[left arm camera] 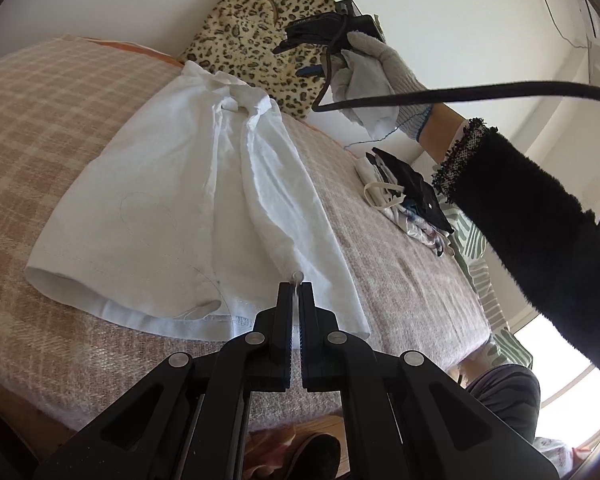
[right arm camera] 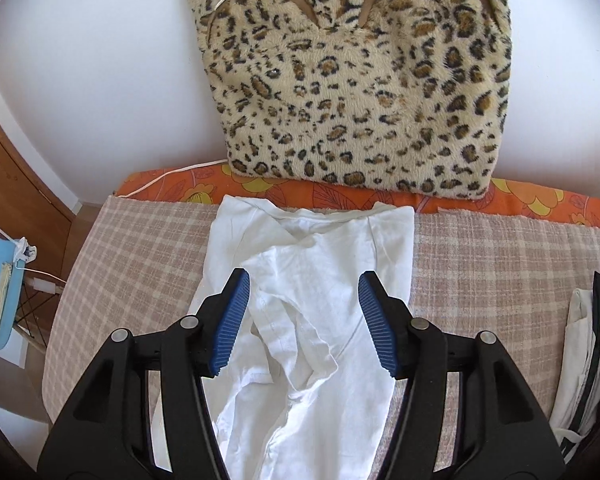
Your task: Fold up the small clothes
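A small white garment [left arm camera: 172, 200] [right arm camera: 312, 240] lies spread on a beige checked blanket [left arm camera: 40, 120] [right arm camera: 500, 260], with one side folded in over its middle. My left gripper [left arm camera: 296, 288] sits at the garment's near edge, shut on a pinch of the white cloth; a small bit pokes out past the tips. My right gripper [right arm camera: 304, 284] hovers over the upper part of the garment near the collar. It is open, its blue pads [right arm camera: 232, 320] stand well apart, and nothing is pressed between them. A gloved hand [left arm camera: 380, 68] holds it up in the left wrist view.
A leopard-print cushion [left arm camera: 260, 32] [right arm camera: 360, 80] leans on the white wall behind the garment, on an orange floral sheet [right arm camera: 540, 200]. A pile of dark and white clothes [left arm camera: 408, 200] [right arm camera: 588, 340] lies to the right. A black cable [left arm camera: 460, 94] crosses above.
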Demonstrator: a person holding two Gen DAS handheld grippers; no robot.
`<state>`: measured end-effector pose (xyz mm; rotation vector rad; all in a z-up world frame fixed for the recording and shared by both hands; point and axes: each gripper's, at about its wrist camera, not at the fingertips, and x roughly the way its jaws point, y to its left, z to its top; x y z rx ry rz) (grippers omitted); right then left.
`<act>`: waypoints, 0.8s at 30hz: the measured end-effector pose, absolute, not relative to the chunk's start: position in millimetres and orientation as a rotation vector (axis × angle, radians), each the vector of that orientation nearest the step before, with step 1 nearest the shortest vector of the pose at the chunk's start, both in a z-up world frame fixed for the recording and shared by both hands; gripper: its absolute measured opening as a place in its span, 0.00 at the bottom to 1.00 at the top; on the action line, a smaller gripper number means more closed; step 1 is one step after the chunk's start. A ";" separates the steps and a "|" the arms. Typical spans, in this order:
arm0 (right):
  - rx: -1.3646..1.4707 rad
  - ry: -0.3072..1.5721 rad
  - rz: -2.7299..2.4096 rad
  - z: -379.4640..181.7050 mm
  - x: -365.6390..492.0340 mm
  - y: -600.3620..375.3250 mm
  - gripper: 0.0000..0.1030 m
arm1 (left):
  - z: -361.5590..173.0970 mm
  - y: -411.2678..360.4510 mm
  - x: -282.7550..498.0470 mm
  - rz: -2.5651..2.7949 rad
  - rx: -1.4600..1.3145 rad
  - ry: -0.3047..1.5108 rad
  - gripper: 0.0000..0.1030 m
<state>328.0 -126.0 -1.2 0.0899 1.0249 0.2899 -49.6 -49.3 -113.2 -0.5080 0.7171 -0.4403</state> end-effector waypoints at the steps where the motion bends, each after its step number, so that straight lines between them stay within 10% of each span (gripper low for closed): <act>1: 0.103 1.031 0.301 -2.2 314.8 -134.6 0.58 | -112.3 -49.6 -51.4 -0.441 -0.506 0.714 0.01; 24: 0.415 1.186 0.571 -77.7 298.4 -101.8 0.58 | -51.7 51.4 -61.0 -0.244 -0.443 0.646 0.08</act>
